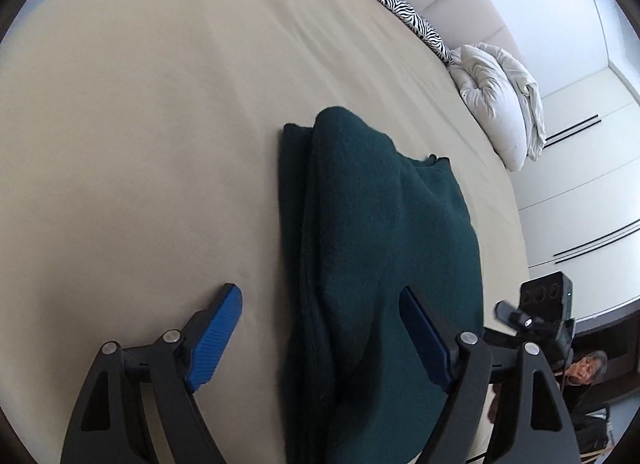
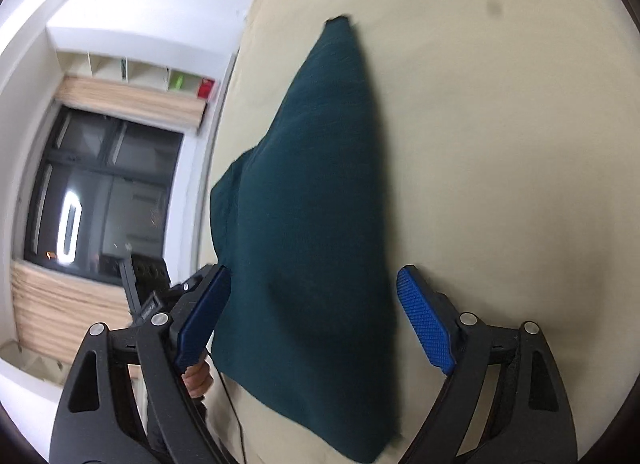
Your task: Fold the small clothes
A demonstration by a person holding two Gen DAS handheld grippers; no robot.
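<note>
A dark green garment [image 1: 372, 248] lies folded lengthwise on the beige bed sheet [image 1: 140, 124]. My left gripper [image 1: 320, 304] is open just above its near end, with one blue pad [image 1: 216, 336] over bare sheet and the other over the cloth. In the right wrist view the same garment [image 2: 312, 204] stretches away from me, tapering to a far corner. My right gripper [image 2: 314, 292] is open and straddles the garment's near end, holding nothing. The right gripper also shows in the left wrist view [image 1: 532, 316] past the bed's edge.
A zebra-print pillow [image 1: 416, 24] and a bunched white duvet [image 1: 500, 100] lie by the headboard. White cabinets [image 1: 580, 192] stand beyond the bed's right edge. In the right wrist view a dark window [image 2: 100, 192] with blinds is at left. A person [image 1: 588, 372] is at lower right.
</note>
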